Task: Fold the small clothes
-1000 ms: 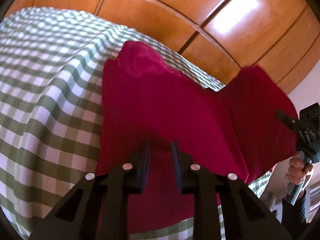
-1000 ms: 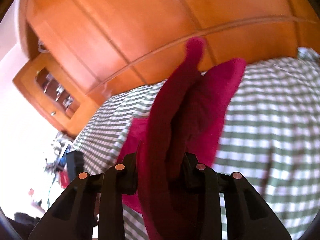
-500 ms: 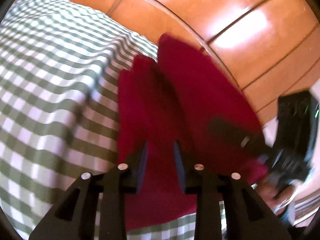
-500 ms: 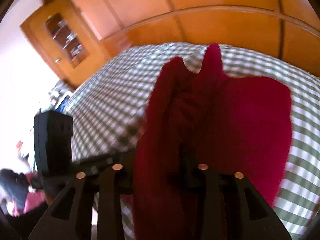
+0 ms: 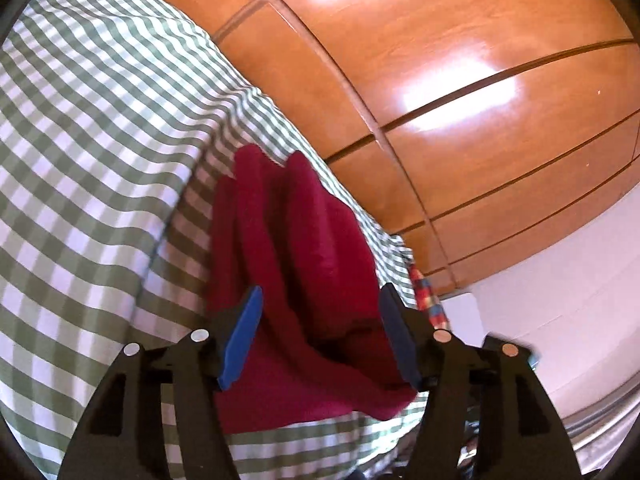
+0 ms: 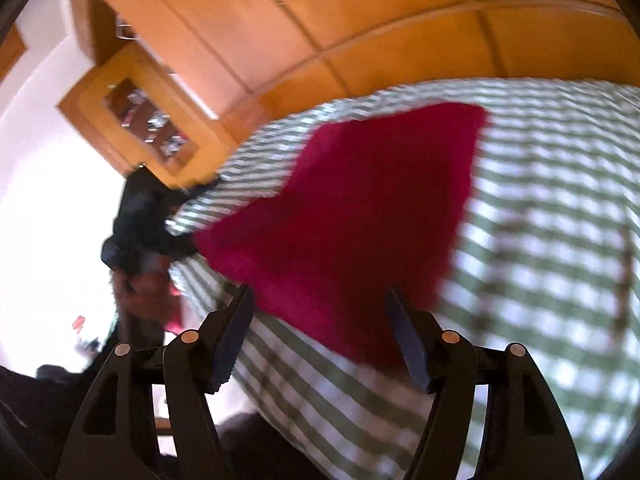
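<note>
I see both my left gripper [image 5: 320, 336] and right gripper [image 6: 318, 336] spread wide, gripping nothing; the folded crimson knit garment [image 5: 304, 264] lies on the green-and-white checked cloth [image 5: 92, 152].

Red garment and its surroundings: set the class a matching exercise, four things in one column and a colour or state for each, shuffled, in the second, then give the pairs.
Things
1. red garment
2. tablecloth
3. left gripper
4. wooden panelling

States
A. green and white checks
B. open, jaws wide apart
C. glossy orange-brown, with light glare
D. lying in folds on the cloth, in no gripper

Pairs: 1-D, 2-A, 3-B, 4-C. The right gripper is open too.
</note>
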A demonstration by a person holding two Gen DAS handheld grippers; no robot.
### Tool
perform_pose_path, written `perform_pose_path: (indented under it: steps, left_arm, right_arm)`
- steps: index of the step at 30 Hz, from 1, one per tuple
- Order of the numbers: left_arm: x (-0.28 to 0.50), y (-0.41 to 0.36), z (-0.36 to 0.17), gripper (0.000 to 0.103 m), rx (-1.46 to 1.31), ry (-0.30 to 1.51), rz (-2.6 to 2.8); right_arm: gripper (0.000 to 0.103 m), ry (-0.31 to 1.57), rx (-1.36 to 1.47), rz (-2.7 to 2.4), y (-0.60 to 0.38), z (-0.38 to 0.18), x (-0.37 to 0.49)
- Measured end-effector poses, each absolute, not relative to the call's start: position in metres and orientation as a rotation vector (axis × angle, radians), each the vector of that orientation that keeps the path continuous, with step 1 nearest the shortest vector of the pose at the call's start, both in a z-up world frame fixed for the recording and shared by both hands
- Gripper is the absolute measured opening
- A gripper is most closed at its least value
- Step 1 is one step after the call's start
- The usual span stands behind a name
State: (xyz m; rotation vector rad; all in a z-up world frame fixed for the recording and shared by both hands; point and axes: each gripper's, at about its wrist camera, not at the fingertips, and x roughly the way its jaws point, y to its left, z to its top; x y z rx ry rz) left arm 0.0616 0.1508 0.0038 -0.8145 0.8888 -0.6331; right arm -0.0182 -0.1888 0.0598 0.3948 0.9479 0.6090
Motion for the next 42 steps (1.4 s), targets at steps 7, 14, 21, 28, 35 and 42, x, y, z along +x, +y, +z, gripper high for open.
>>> perform_pose_path:
  steps: [7, 14, 21, 28, 35, 42]
  left_arm:
    - [0.077, 0.122, 0.014, 0.063, -0.733, 0.970, -0.648]
    - [0.103, 0.095, 0.006, 0.060, -0.683, 1.066, -0.654]
    - [0.091, 0.098, 0.030, 0.014, -0.602, 0.968, -0.604]
    - [0.075, 0.117, -0.019, 0.013, -0.486, 1.060, -0.431]
    - [0.069, 0.118, -0.010, 0.015, -0.493, 1.020, -0.423]
    - [0.061, 0.114, -0.007, 0.015, -0.440, 0.989, -0.404]
  right_arm:
    - [0.063, 0.985, 0.264, 0.481, -0.190, 0.034, -0.048]
    - [0.050, 0.999, 0.259, 0.429, -0.163, 0.017, -0.030]
    - [0.020, 0.959, 0.221, 0.410, -0.156, 0.025, -0.041]
    - [0.019, 1.004, 0.176, 0.415, -0.151, 0.008, -0.039]
    - [0.035, 1.050, 0.089, 0.478, -0.167, 0.025, -0.046]
    - [0.049, 0.946, 0.127, 0.411, -0.197, 0.066, -0.027]
